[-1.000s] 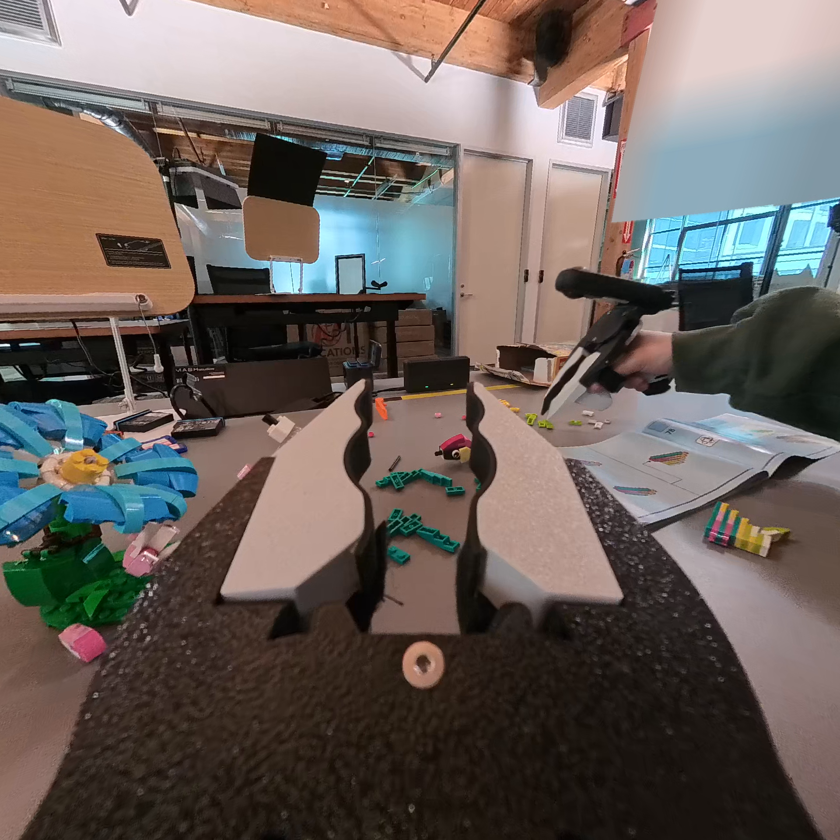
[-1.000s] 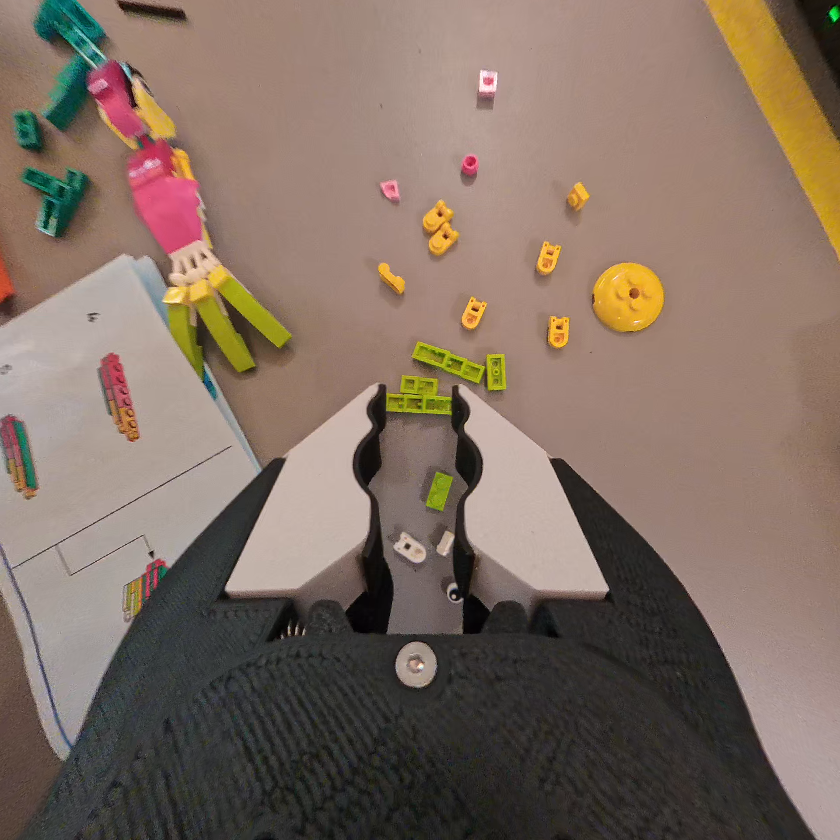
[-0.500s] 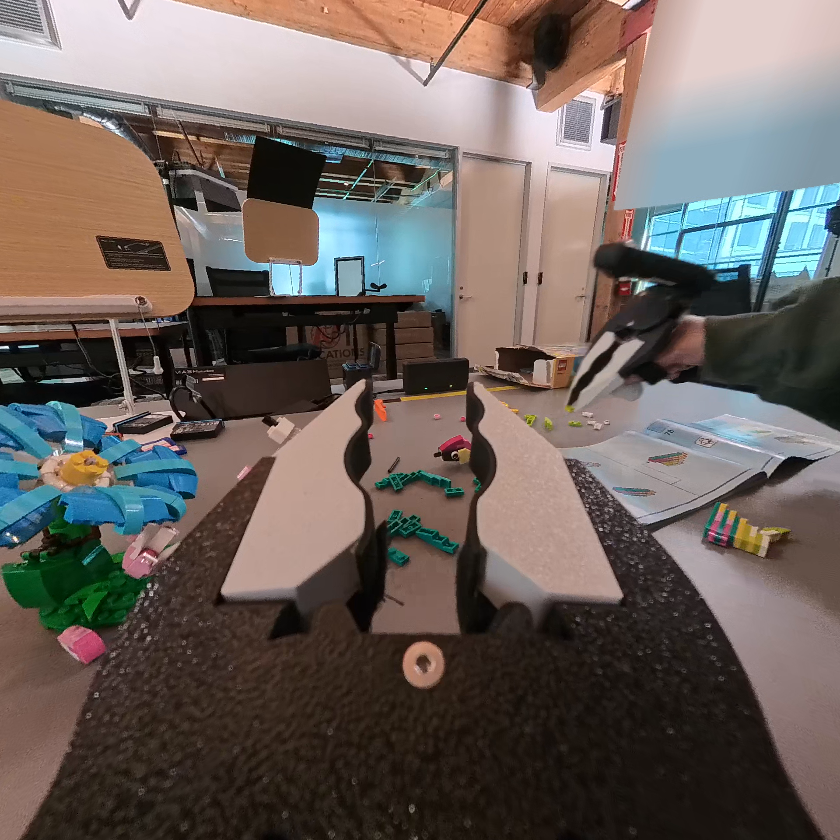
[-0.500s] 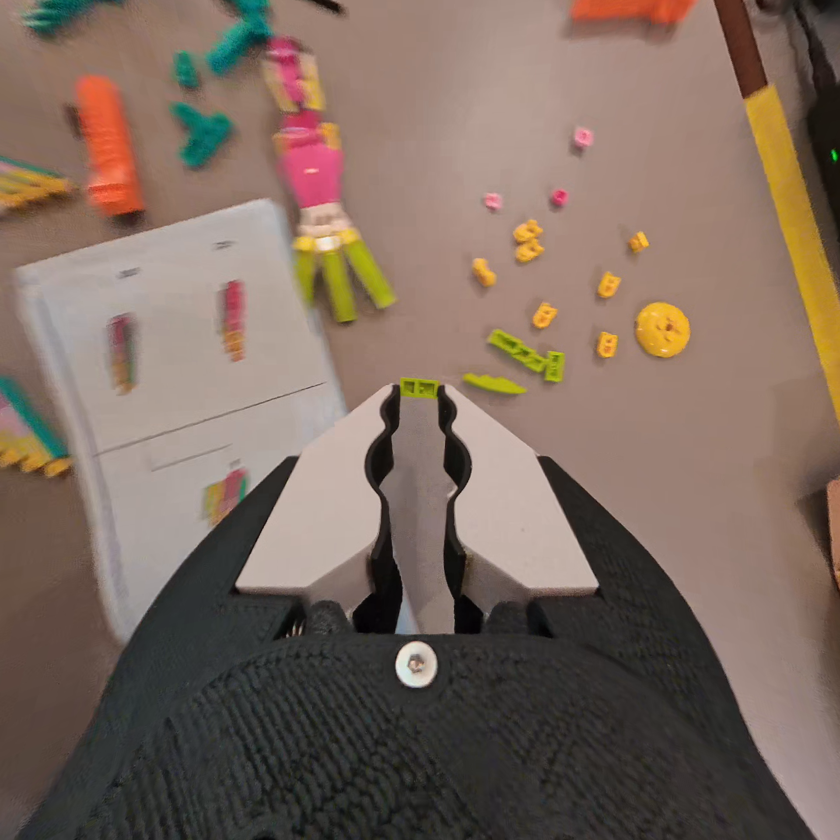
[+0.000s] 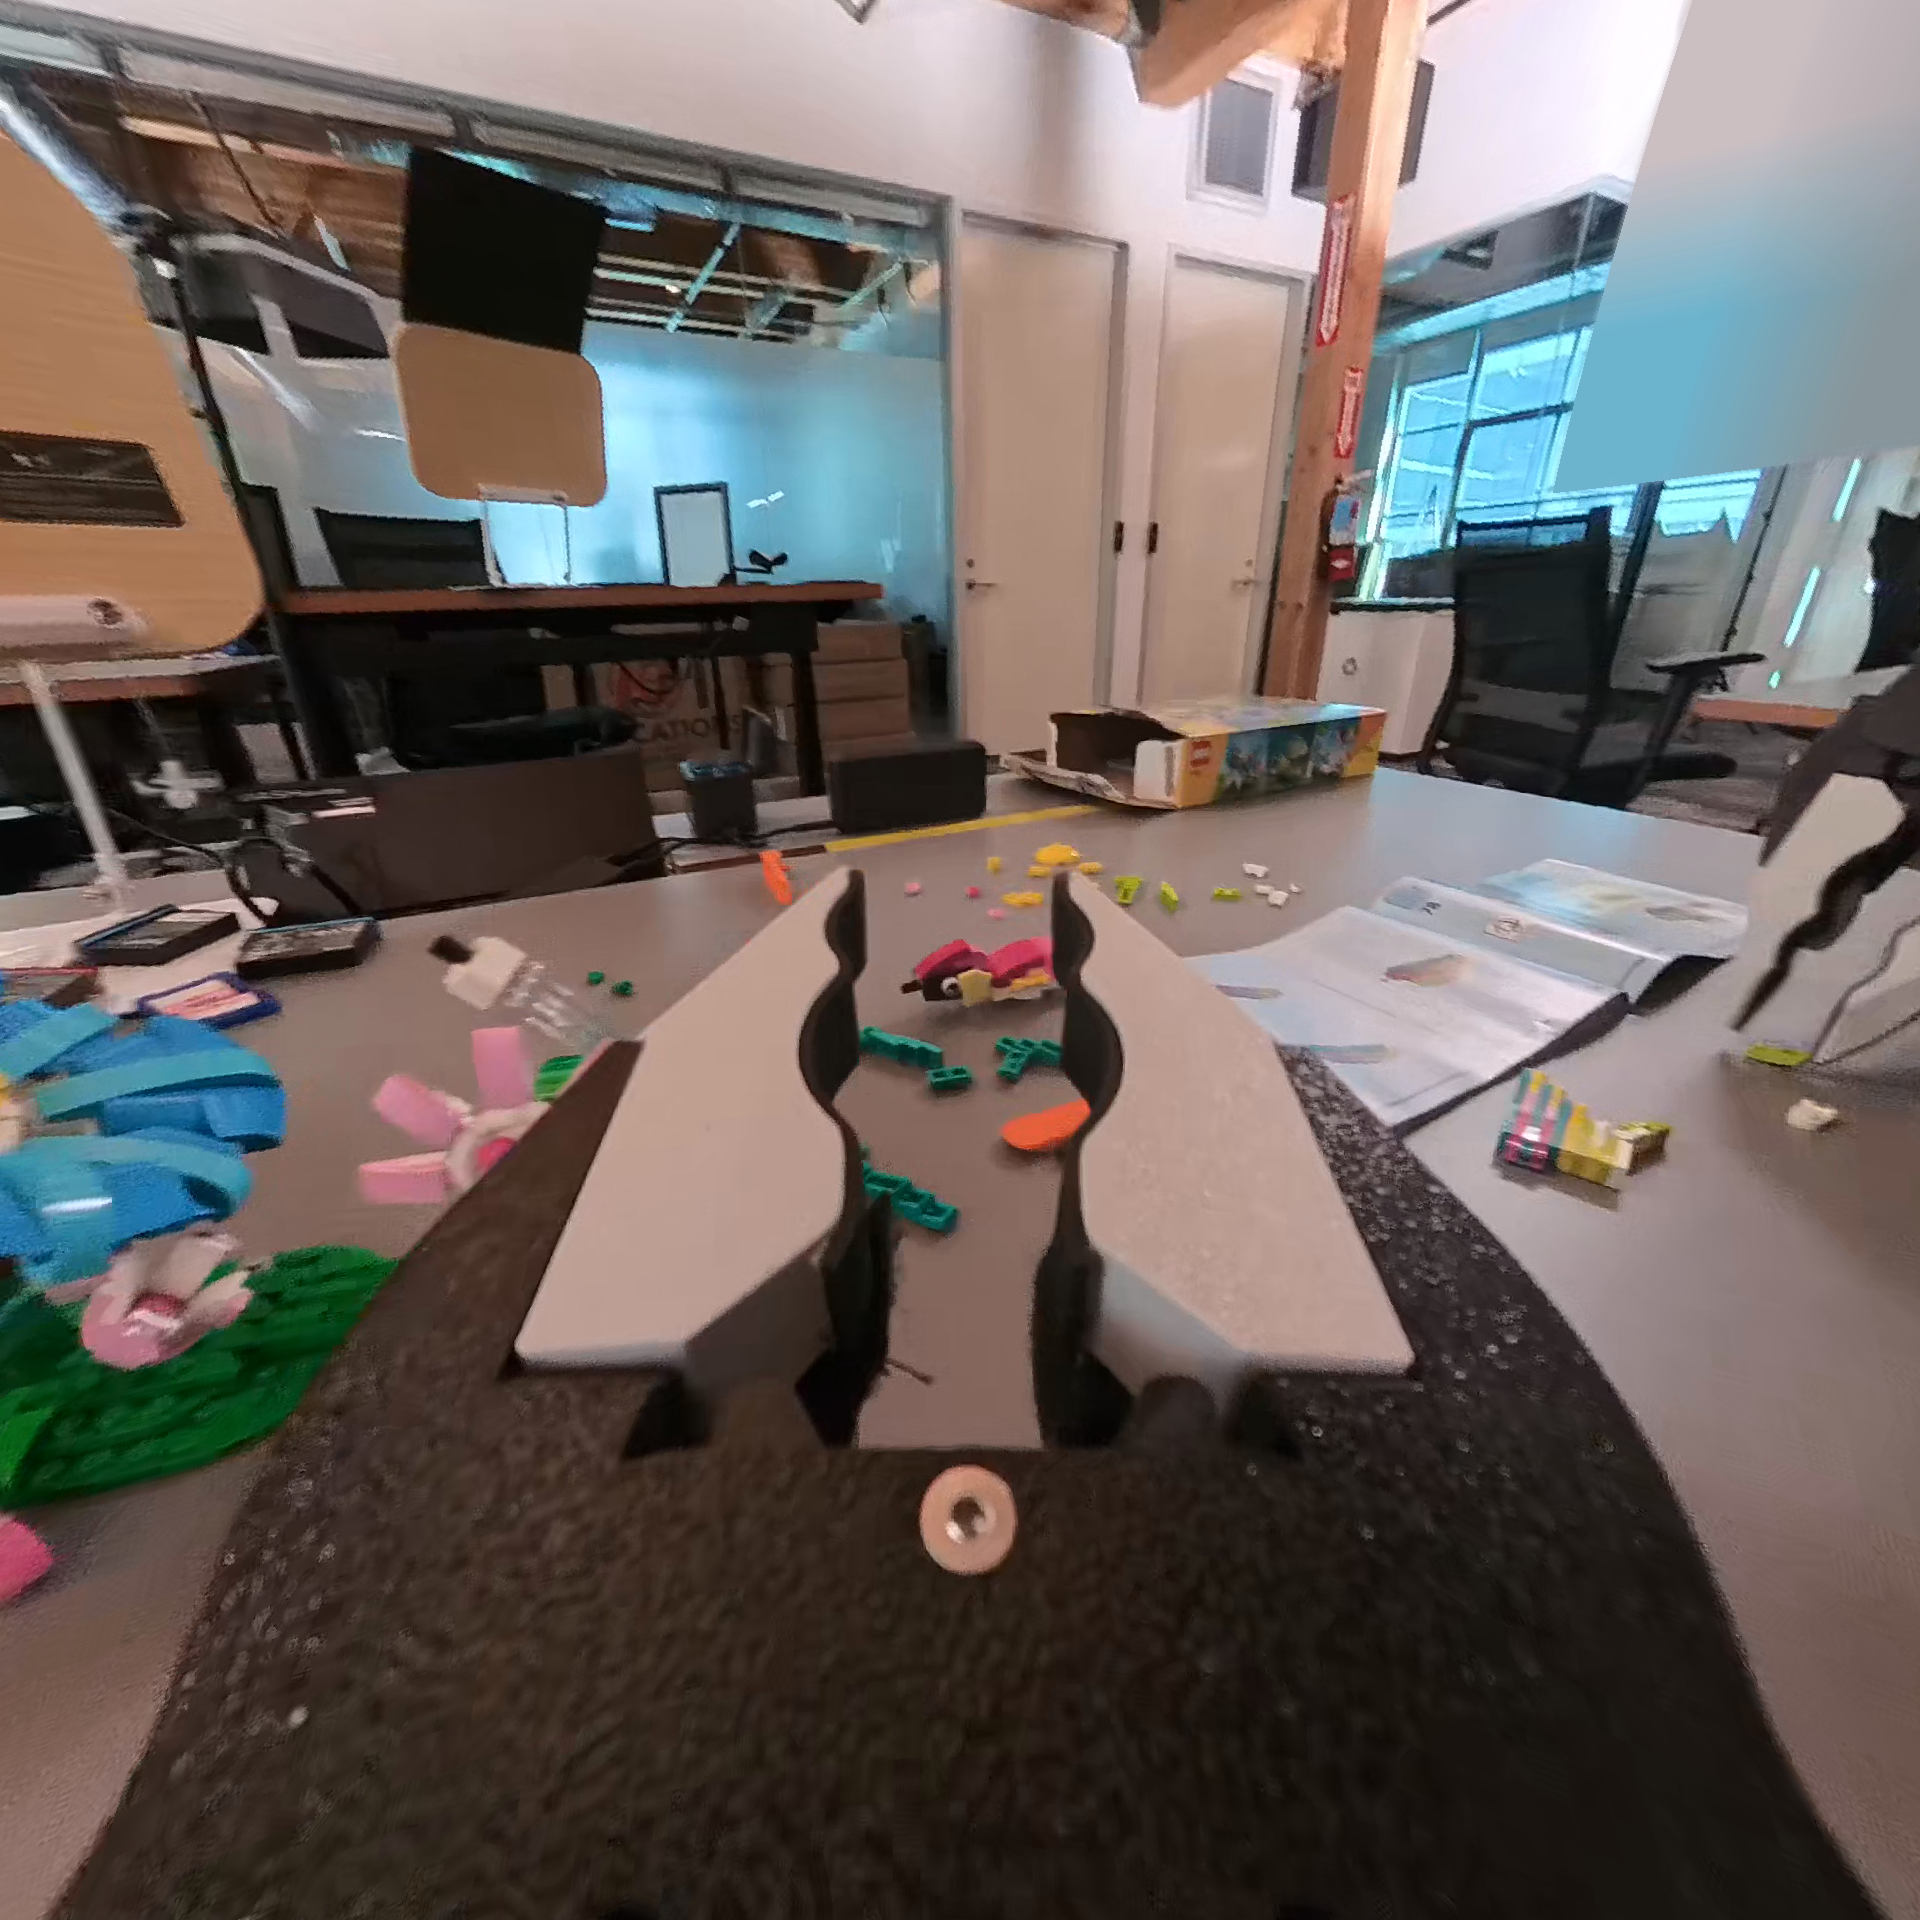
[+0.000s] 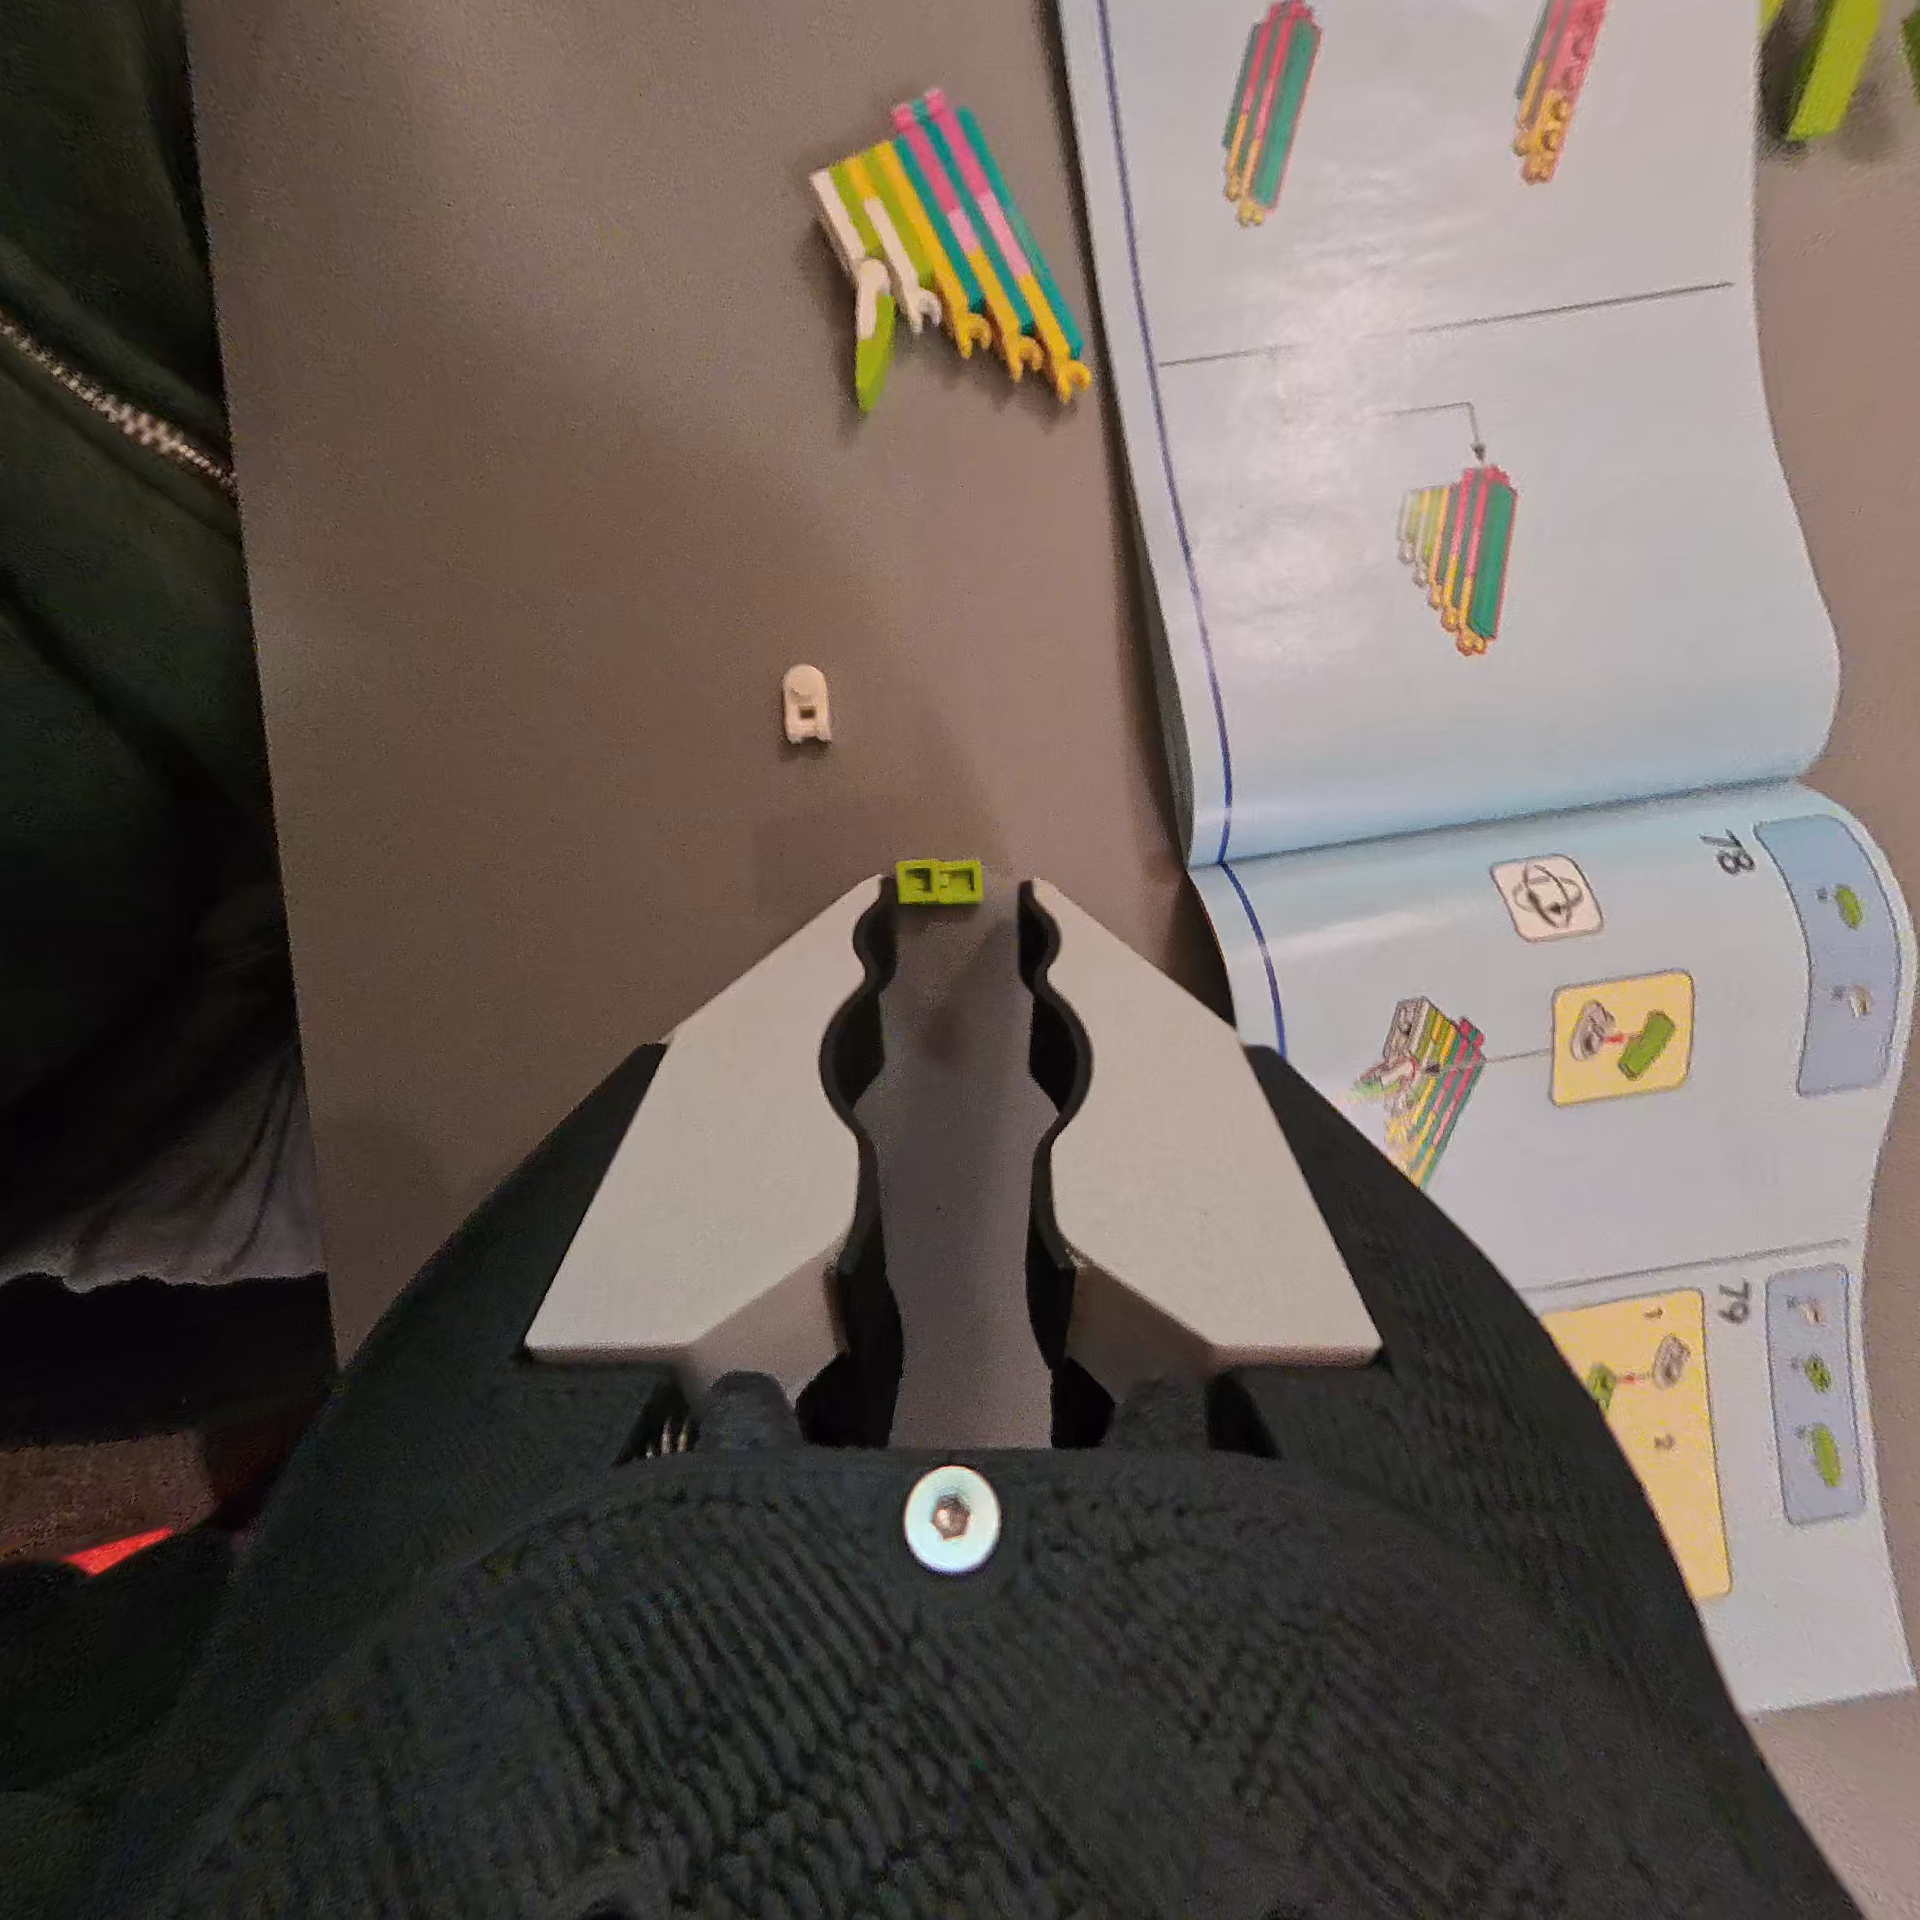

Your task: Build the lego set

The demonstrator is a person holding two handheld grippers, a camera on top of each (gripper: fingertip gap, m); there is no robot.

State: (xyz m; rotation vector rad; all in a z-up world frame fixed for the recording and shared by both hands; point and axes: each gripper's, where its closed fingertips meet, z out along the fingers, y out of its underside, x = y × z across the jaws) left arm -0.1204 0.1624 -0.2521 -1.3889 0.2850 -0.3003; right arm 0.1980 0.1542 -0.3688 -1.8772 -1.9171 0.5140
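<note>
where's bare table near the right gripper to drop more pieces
Bare table runs from the white clip and lime plate left to the table edge by the dark green jacket, and also between the clip and the striped assembly. The right side is crowded: the instruction booklet covers it.

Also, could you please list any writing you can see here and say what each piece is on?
I won't quote writing; its bearers are:
Instruction booklet: printed step numbers.
Toy box: logo, too small.
Red signs on the wooden post: blurred.
Black plate on the wooden board: blurred.
</note>
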